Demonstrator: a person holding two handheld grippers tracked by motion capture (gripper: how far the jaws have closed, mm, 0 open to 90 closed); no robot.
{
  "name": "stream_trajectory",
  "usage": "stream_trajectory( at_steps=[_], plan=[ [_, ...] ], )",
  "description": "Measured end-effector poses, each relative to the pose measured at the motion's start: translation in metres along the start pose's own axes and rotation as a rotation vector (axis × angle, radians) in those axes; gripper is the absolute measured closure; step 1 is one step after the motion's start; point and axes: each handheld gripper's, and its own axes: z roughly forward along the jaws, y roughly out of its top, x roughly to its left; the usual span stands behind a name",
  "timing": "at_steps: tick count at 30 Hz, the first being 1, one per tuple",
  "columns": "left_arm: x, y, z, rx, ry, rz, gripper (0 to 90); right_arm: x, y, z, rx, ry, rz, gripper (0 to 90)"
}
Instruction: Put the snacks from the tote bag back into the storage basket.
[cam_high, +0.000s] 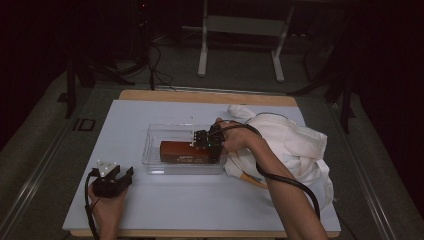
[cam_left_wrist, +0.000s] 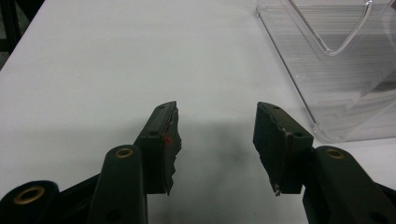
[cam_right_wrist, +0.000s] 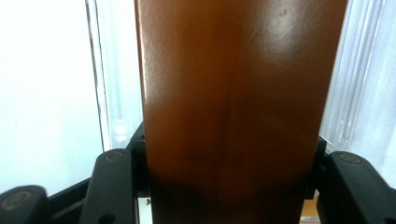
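Brown box (cam_high: 184, 151) is what we hold in the right gripper (cam_high: 209, 145), with both jaws pressed against its sides at one end. In the right gripper view the brown box (cam_right_wrist: 233, 102) rises between the jaws and the clear walls of the container (cam_right_wrist: 105, 93) show on both sides. From the high view we see it lying lengthwise inside the clear plastic container (cam_high: 152, 165) on the white table (cam_high: 200, 200); we cannot quite tell whether it rests on the bottom. A white cloth (cam_high: 295, 145) lies bunched just right of the container. Our left gripper (cam_high: 120, 176) sits near the table's front left corner, well apart from the container, its jaws spread and holding nothing.
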Motion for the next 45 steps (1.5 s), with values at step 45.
stream_trajectory(
  at_steps=[45],
  plan=[
    [0.0, 0.0, 0.0, 0.0, 0.0, 0.0, 50.9, -0.002, 0.0, 0.019, 0.076, 0.002, 0.01, 43.0]
  ],
)
